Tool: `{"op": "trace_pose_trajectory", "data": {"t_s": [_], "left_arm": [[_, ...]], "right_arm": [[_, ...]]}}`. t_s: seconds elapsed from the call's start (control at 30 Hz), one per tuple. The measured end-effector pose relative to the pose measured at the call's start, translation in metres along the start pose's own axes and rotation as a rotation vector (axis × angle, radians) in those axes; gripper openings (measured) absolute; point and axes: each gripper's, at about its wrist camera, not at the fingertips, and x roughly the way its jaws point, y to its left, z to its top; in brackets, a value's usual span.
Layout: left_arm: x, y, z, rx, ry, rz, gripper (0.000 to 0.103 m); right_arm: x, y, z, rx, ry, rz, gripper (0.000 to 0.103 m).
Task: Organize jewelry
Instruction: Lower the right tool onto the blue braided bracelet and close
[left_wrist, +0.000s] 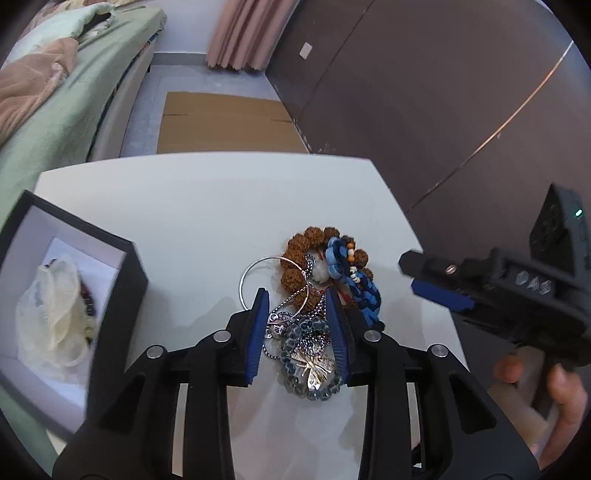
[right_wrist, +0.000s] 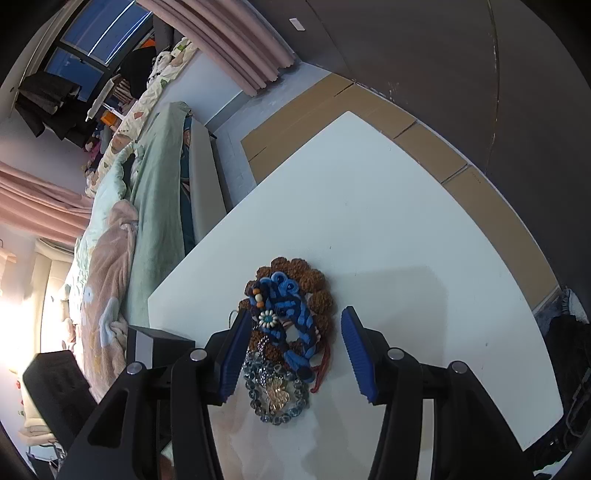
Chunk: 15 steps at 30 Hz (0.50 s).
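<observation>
Item: tangled heap of jewelry on a white rectangular table (left_wrist: 207, 206), near its middle.

Contents: brown rudraksha-seed bracelet (left_wrist: 295, 251); blue braided cord bracelet with white and orange beads (left_wrist: 351, 280); thin silver wire bangle (left_wrist: 266, 280); grey-blue glass-bead bracelet with a gold-and-silver butterfly charm (left_wrist: 314, 365); fine silver chain, tangled through the rest.

Left gripper (left_wrist: 297, 299): blue-padded jaws narrowed around the chain and bead bracelet at the heap's 6 o'clock side. The pads flank the strands closely; whether they actually press cannot be told. Probably placed to lift one piece clear of the tangle.

Right gripper (right_wrist: 295, 317): jaws half wide, straddling the blue braid and seed bracelet with a clear gap on its right pad. Holding nothing; apparently poised to pin or take the braid while the other piece is drawn away.

Destination, presumably: open black box with white lining (left_wrist: 125, 258) at the table's 9 o'clock edge, already holding a pale gauze pouch (left_wrist: 51, 314).

Room: bed with green sheet (left_wrist: 66, 103) at 10 o'clock, pink curtain (left_wrist: 251, 29) at 12, flattened cardboard (left_wrist: 225, 122) on the floor beyond, dark brown wardrobe (left_wrist: 424, 92) at 2.
</observation>
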Motion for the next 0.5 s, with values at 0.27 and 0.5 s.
{"op": "trace_pose_trajectory", "data": {"t_s": [0.27, 0.5], "left_arm": [[0.021, -0.001, 0.002, -0.021, 0.020, 0.008, 0.032], [0.035, -0.007, -0.001, -0.016, 0.022, 0.046, 0.032]], "right_arm": [[0.003, 0.003, 0.008, 0.005, 0.004, 0.017, 0.051], [0.008, 0.007, 0.011, -0.003, 0.015, 0.014, 0.051]]}}
